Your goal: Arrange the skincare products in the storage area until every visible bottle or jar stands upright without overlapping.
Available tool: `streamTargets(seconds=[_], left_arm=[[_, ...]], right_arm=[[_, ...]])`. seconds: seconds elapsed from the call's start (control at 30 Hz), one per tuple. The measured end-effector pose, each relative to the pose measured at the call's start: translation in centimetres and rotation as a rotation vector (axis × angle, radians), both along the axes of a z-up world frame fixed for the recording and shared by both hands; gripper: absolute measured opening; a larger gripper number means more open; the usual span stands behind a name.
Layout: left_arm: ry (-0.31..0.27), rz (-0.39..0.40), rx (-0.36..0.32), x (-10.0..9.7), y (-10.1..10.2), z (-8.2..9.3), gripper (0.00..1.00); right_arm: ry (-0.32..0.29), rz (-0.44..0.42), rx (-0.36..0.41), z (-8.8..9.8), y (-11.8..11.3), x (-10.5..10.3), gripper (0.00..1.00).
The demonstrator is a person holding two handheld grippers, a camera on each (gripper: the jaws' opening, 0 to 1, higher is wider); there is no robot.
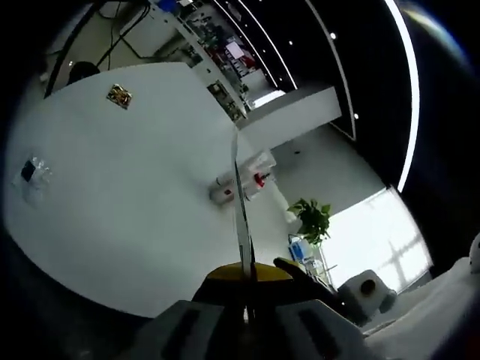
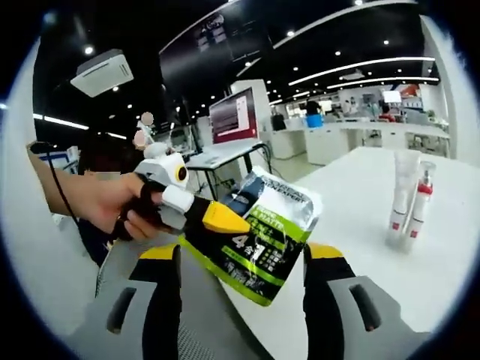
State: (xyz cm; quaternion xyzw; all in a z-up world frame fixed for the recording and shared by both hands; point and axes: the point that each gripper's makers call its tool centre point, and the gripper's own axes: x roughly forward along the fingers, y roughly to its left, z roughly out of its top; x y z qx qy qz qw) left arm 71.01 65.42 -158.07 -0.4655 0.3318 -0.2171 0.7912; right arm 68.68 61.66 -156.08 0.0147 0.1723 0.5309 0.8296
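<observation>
Left tongs (image 2: pixel 214 217) pinching green pouch (image 2: pixel 262 240); right tongs (image 2: pixel 240 259) spread, bottles (image 2: pixel 409 202) upright.

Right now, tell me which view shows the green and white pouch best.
The right gripper view: the pouch faces the camera, its printed front readable, pinched by the left tool above the white table. The left gripper view catches it edge-on, a thin sliver between that tool's shut jaws.
</observation>
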Motion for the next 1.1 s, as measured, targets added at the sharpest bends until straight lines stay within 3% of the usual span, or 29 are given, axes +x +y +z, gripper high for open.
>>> streamTargets(seconds=[0.07, 0.3, 0.43, 0.5, 0.6, 0.67, 0.97, 1.1], left_arm=[[0.001, 0.004, 0.008, 0.2, 0.6, -0.1, 0.02], [0.018, 0.033, 0.009, 3.0, 2.5, -1.2, 0.02], [0.033, 0.036, -0.002, 5.2, 3.1, -1.9, 0.02], [0.05, 0.019, 0.01, 6.1, 3.1, -2.4, 0.02], [0.068, -0.071, 0.081, 6.8, 2.6, -3.2, 0.02], [0.069, -0.083, 0.053, 8.3, 2.3, -3.0, 0.02], [0.09, -0.172, 0.069, 14.9, 0.4, -3.5, 0.02], [0.1, -0.201, 0.054, 16.6, -0.5, -4.1, 0.02]], right_arm=[[0.037, -0.013, -0.008, -0.6, -0.1, 0.3, 0.6], [0.017, 0.035, -0.037, -0.9, 0.4, -0.7, 0.57], [0.048, 0.042, -0.07, -1.8, 0.3, -0.7, 0.56], [0.049, 0.041, -0.075, -1.9, 0.3, -0.7, 0.56], [0.04, 0.032, -0.084, -1.9, 0.1, -0.6, 0.52], [0.03, 0.021, -0.086, -1.9, -0.2, -0.5, 0.51], [0.001, -0.009, -0.11, -2.0, -0.6, 0.0, 0.49], [-0.005, -0.016, -0.124, -2.2, -0.8, 0.2, 0.49]])
